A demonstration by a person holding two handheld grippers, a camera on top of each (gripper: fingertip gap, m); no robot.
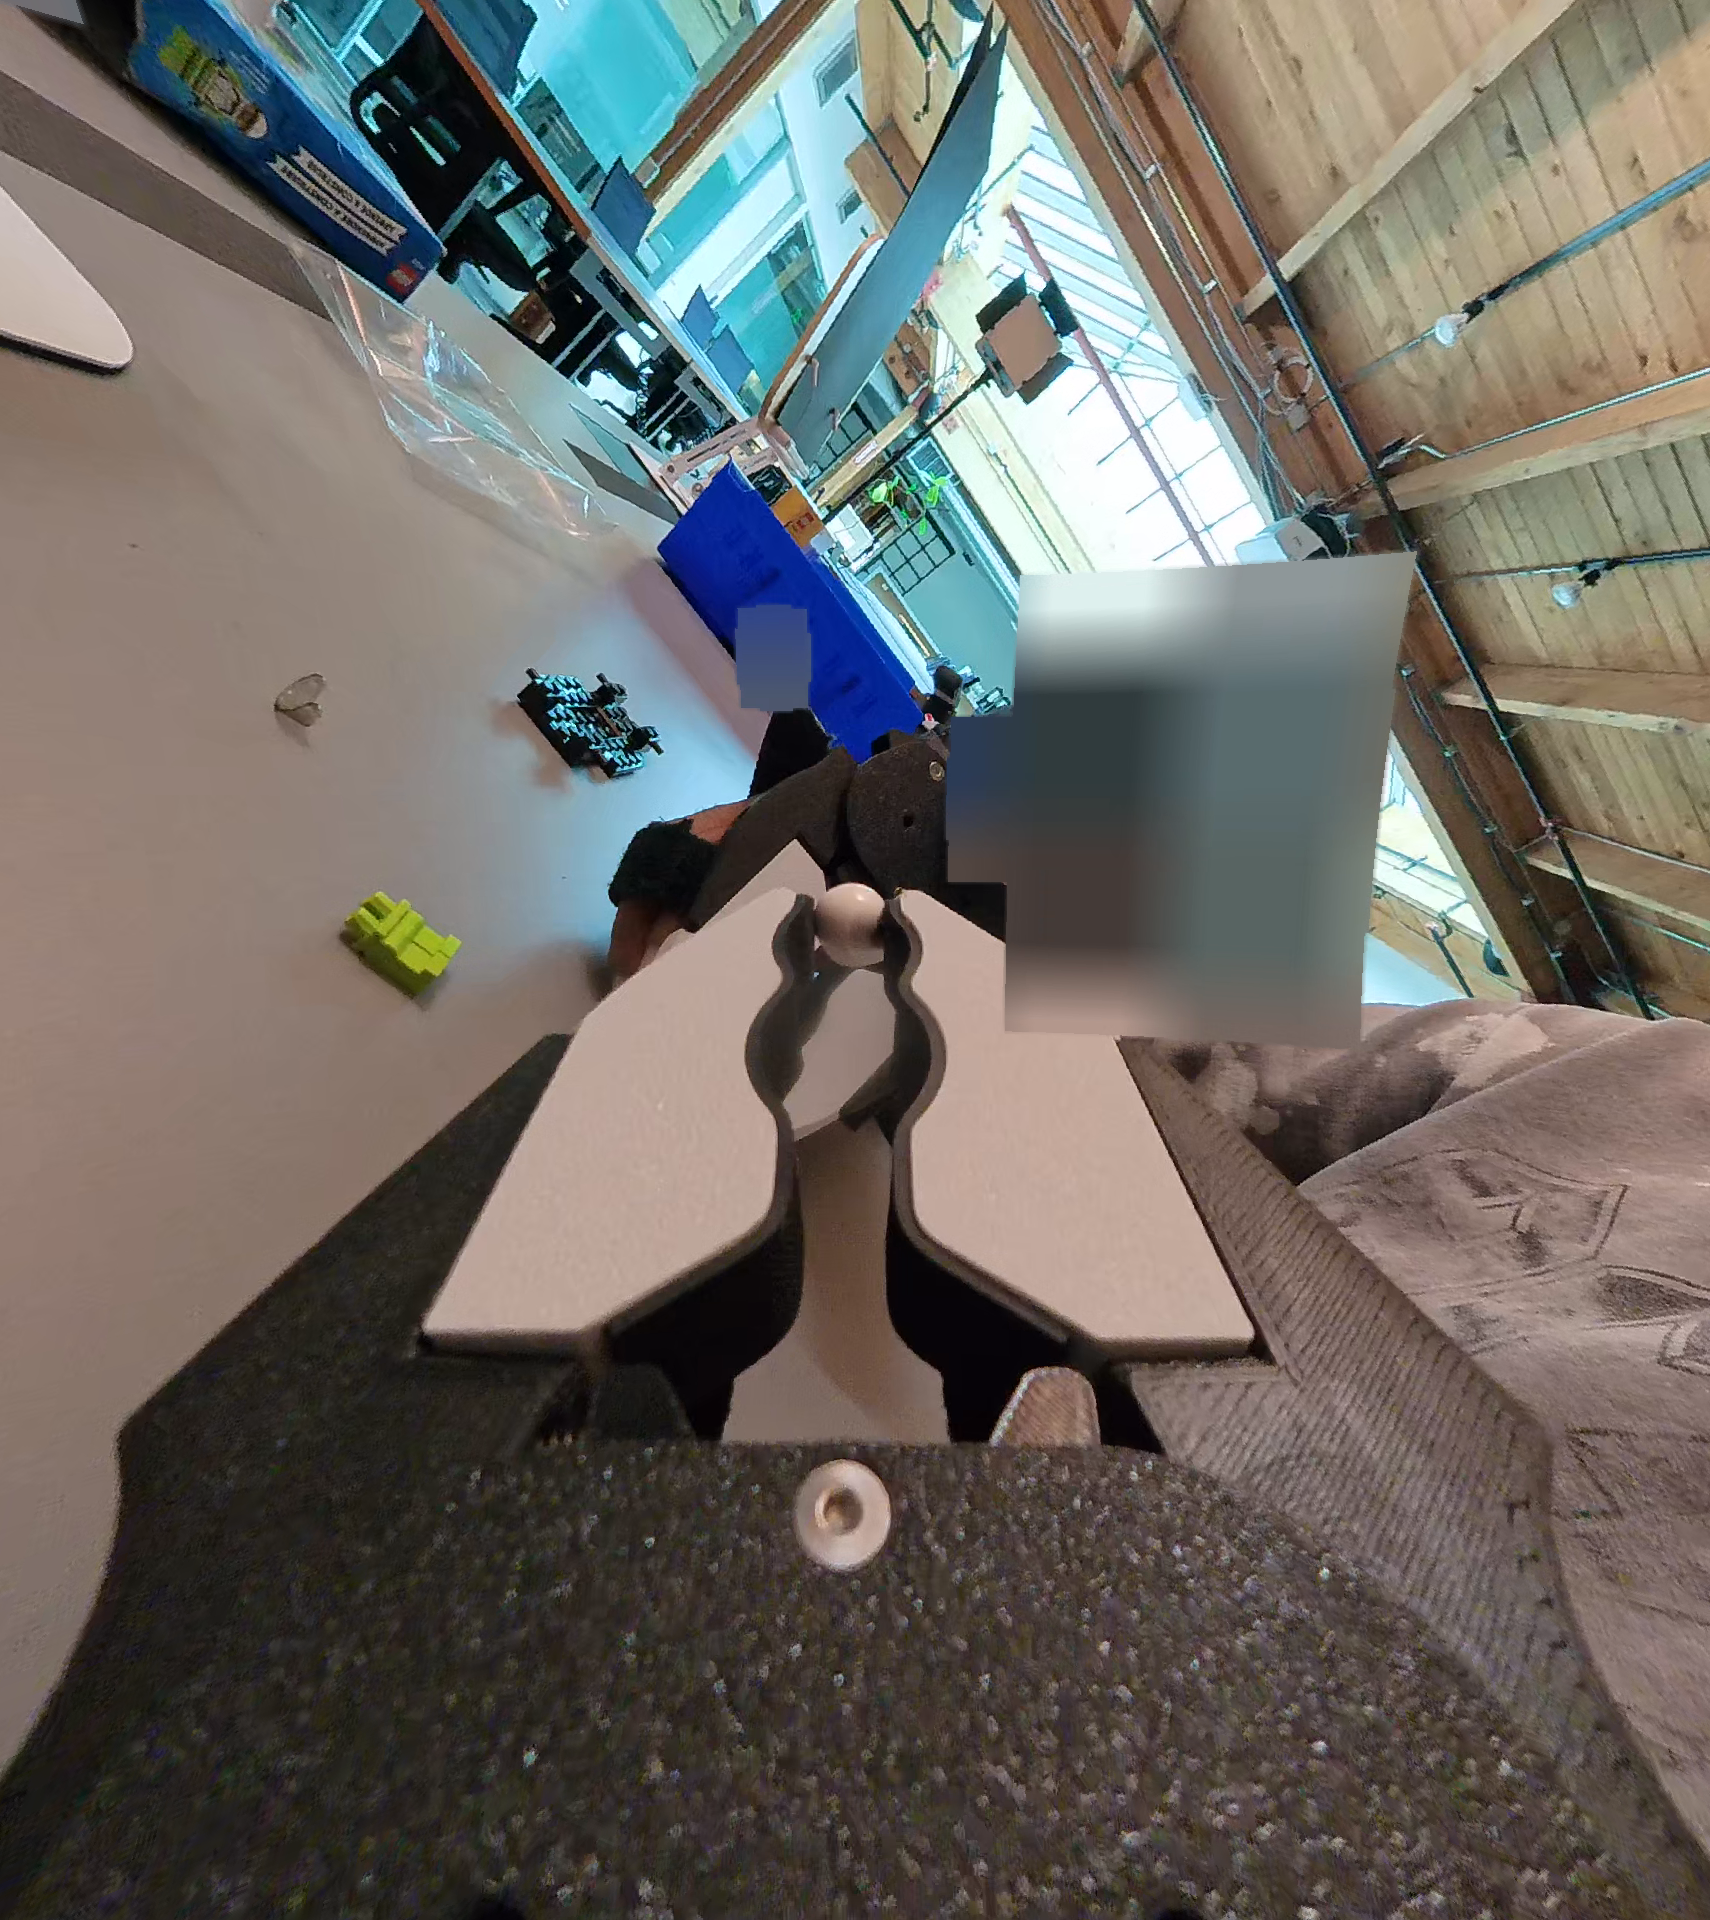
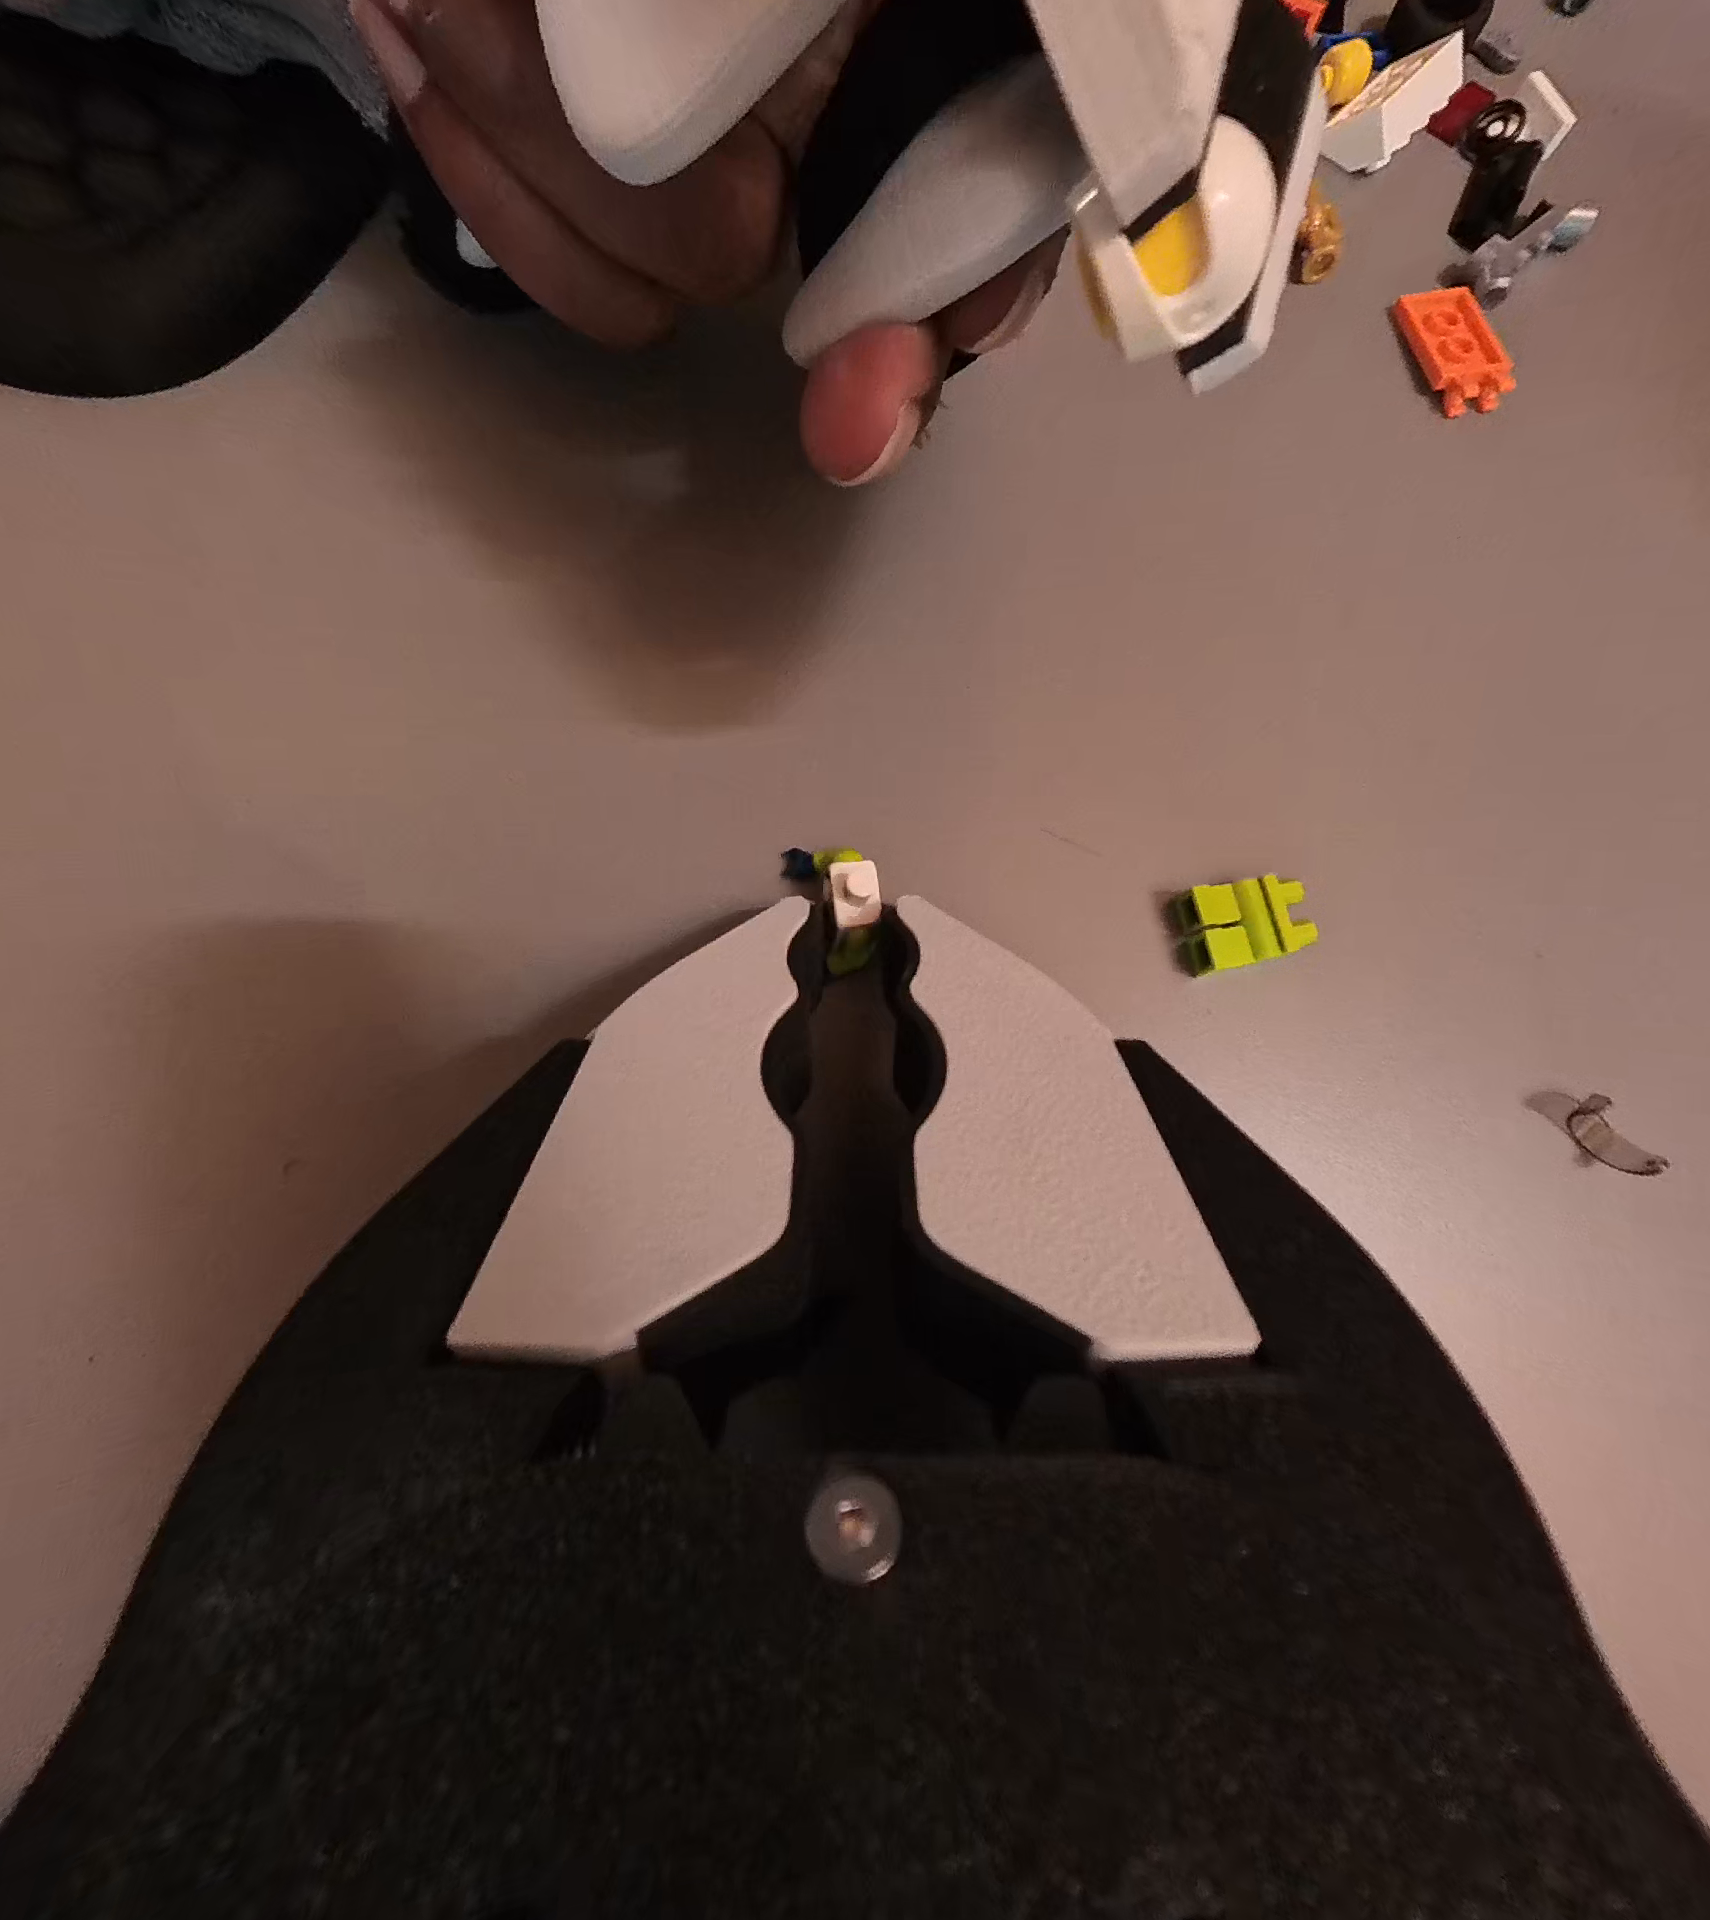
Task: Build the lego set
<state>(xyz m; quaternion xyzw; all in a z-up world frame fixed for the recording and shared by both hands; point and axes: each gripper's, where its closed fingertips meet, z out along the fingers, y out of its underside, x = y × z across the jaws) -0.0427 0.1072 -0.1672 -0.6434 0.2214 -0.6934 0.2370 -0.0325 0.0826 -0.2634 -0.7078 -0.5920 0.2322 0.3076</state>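
Your right gripper [image 2: 853, 906] pinches a small white-and-lime lego torso [image 2: 852, 900] over the grey table [image 2: 415, 727]; your left gripper [image 1: 851, 914] clamps a white round lego helmet [image 1: 848, 921]. Lime-green lego legs [image 2: 1242, 925] lie right.

My left wrist camera is looking level, rolled sideways, across the pale grey tabletop [image 1: 207, 623]. My right one is facing down at it, close. Both are catching the lime-green plastic legs piece [image 1: 402, 940] [image 2: 1243, 924].
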